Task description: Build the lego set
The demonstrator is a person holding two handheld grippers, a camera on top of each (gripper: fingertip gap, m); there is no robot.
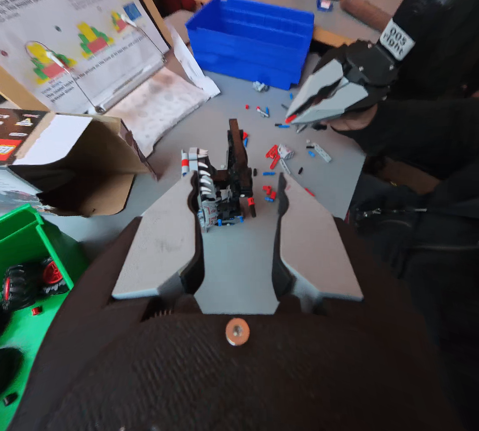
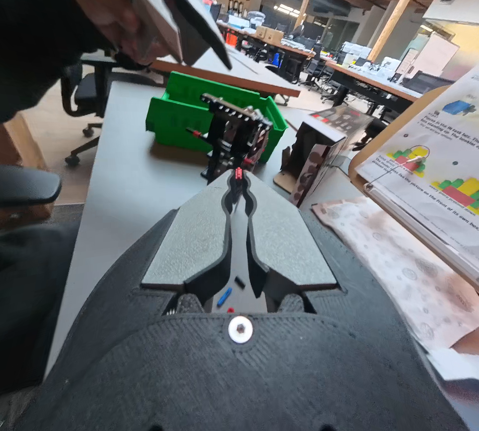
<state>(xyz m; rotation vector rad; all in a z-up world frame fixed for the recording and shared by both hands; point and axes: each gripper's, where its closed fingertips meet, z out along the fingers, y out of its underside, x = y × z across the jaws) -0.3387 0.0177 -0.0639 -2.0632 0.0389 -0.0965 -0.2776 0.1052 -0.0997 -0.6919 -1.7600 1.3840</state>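
Pinching a small red ribbed lego pin (image 2: 238,174) lengthwise along its fingers, right tool (image 2: 238,176) aims at the black-grey lego assembly (image 1: 223,185) standing on grey counter (image 1: 233,263); left tool (image 1: 237,176) spread apart, empty.

blue bin (image 1: 250,41), green bin (image 2: 178,118), office chair (image 2: 85,97), far desks (image 2: 363,76)

Your left gripper (image 1: 237,180) has flat grey fingers (image 1: 166,234) with wavy black inner edges, set in a dark ribbed printed body; a silver screw (image 1: 237,331) in a washer sits at its centre; your right gripper (image 2: 239,175) is built alike, with a white label (image 1: 396,41) on its black handle; your sleeves (image 1: 425,128) are black.
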